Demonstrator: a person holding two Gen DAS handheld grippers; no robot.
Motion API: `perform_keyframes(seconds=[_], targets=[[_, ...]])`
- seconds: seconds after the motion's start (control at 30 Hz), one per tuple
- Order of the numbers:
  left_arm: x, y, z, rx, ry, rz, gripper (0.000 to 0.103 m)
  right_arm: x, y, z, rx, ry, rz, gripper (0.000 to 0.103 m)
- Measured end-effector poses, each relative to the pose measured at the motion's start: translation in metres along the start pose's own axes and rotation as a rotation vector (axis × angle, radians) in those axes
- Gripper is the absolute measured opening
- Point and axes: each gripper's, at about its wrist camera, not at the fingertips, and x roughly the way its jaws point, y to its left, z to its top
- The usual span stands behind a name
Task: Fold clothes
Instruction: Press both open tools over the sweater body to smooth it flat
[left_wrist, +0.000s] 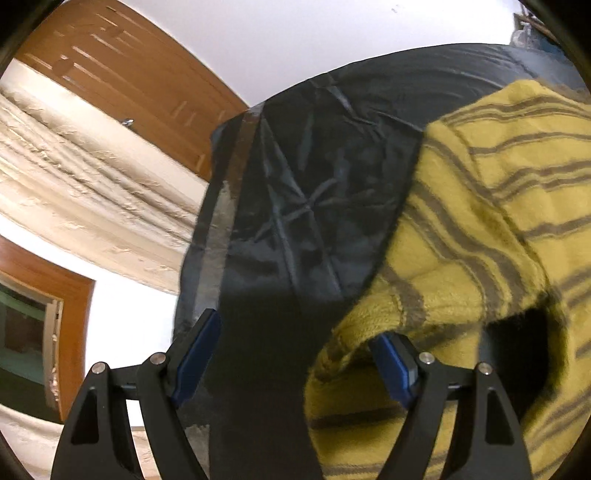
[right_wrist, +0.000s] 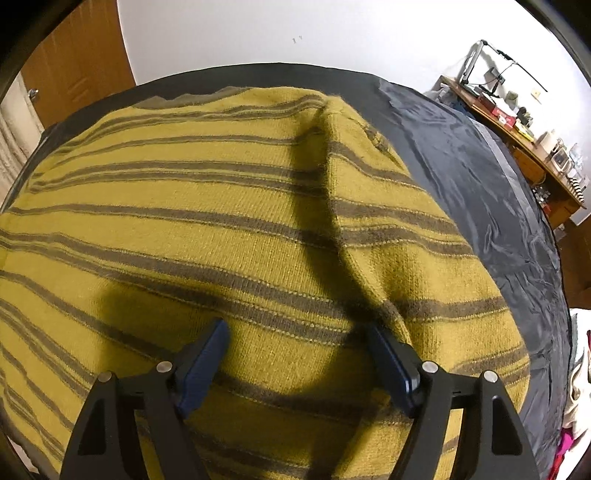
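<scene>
- Item: mustard-yellow knitted sweater with grey-brown stripes (right_wrist: 240, 221). It lies spread over a dark, crinkled sheet-covered surface (right_wrist: 480, 177), filling most of the right wrist view from 7 o'clock round to 2 o'clock. A raised ridge of knit (right_wrist: 332, 177) runs from 12 o'clock down to the centre, so one layer appears doubled over another; which part of the garment it is cannot be told.
- In the left wrist view the sweater (left_wrist: 498, 206) fills the 3 o'clock side, its ribbed edge (left_wrist: 373, 314) lifted at 5 o'clock, with bare sheet (left_wrist: 295, 192) at centre.
- Left gripper (left_wrist: 295, 358): fingers released and spread wide, holding nothing. The right-hand finger (left_wrist: 397, 369) sits under or against the ribbed edge; actual contact cannot be judged.
- Right gripper (right_wrist: 295, 362): fingers released, spread wide above the knit, grasping nothing.
- Stage, as a judgement: the lie fits a sweater laid out with one fold made, or one being smoothed between folds; the views do not settle which.
- Handling note: thick knit slides and bunches, so any pinch should take the full ribbed edge, both layers, and any carry should stay low and level.
- Containers: none in view. A wooden desk (right_wrist: 524, 147) at 2 o'clock bears small clutter too small to identify.
</scene>
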Motion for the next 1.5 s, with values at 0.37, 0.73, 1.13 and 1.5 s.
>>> perform_keyframes(seconds=[0.37, 0.73, 1.13, 1.5], targets=[[-0.088, -0.029, -0.031, -0.023, -0.083, -0.295, 0.083, -0.050, 0.026, -0.032, -0.055, -0.055, 0.158, 0.079], [-0.108, -0.136, -0.077, 0.138, -0.044, -0.502, 0.084, -0.052, 0.065, -0.098, -0.267, 0.045, 0.184, 0.080], [-0.126, -0.128, -0.104, 0.037, -0.037, -0.493, 0.087, -0.084, 0.064, -0.139, -0.173, 0.006, 0.190, 0.093], [-0.149, -0.191, -0.120, 0.107, -0.076, -0.556, 0.093, -0.098, 0.072, -0.212, -0.251, -0.121, 0.182, 0.094]])
